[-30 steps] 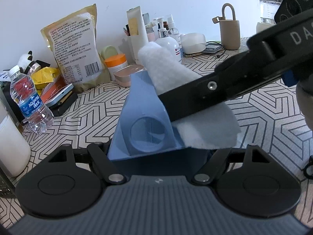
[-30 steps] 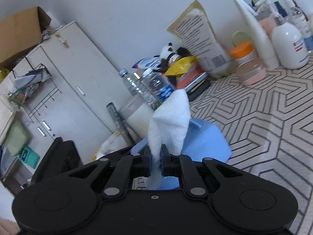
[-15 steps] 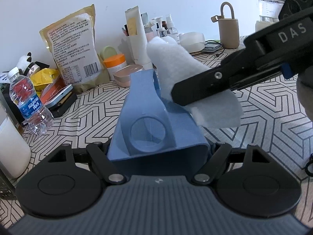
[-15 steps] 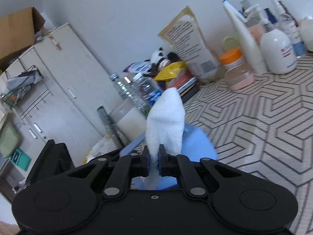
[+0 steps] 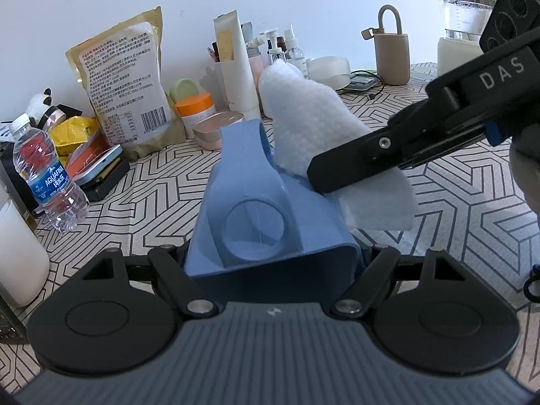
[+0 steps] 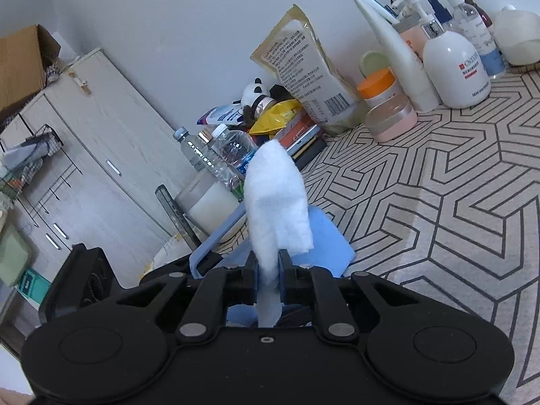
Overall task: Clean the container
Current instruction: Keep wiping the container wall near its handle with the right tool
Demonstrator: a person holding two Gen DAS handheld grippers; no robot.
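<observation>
The left hand-held gripper (image 5: 271, 263) clamps the blue container (image 5: 266, 209). The right hand-held gripper (image 6: 269, 270) pinches a white cloth (image 6: 275, 209) above it

Legible markings: "AQUAFINA" on the water bottle (image 5: 47, 175) label at the bench's left edge; "DAS" on the right gripper (image 5: 317, 175) arm; the pouch (image 5: 126, 81) print and barcode digits are too small to read.

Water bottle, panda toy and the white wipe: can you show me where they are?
Water bottle (image 5: 46, 176), left wrist view, on its blue label.
Panda toy (image 6: 253, 91), right wrist view, on its white head.
White wipe (image 6: 275, 202), right wrist view, on the middle of the cloth.
</observation>
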